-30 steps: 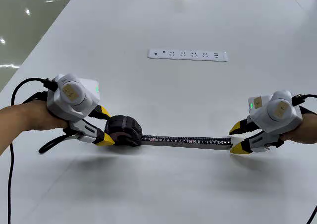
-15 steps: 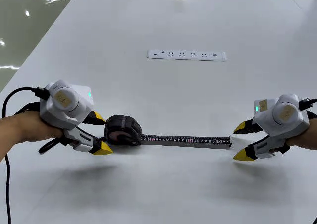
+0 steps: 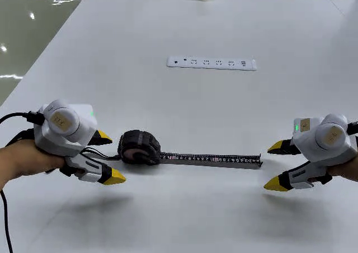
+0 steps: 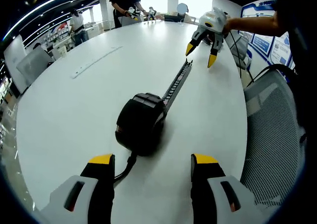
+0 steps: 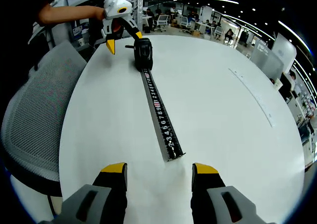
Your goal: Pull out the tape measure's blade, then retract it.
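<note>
The tape measure (image 3: 139, 147) lies near the front edge of the white desk (image 3: 224, 18) with its blade (image 3: 211, 160) pulled out flat, while the left gripper (image 3: 110, 157) and right gripper (image 3: 274, 165) are spread and hold nothing, so it looks like only pulling the blade back in is left.

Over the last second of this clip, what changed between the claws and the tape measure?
The left claw let go of the round black tape measure case and drew back leftward; the right claw released the tip of the dark numbered blade and drew back rightward. Both stand open, clear of it. Case, extended blade and white power strip stayed put.
</note>
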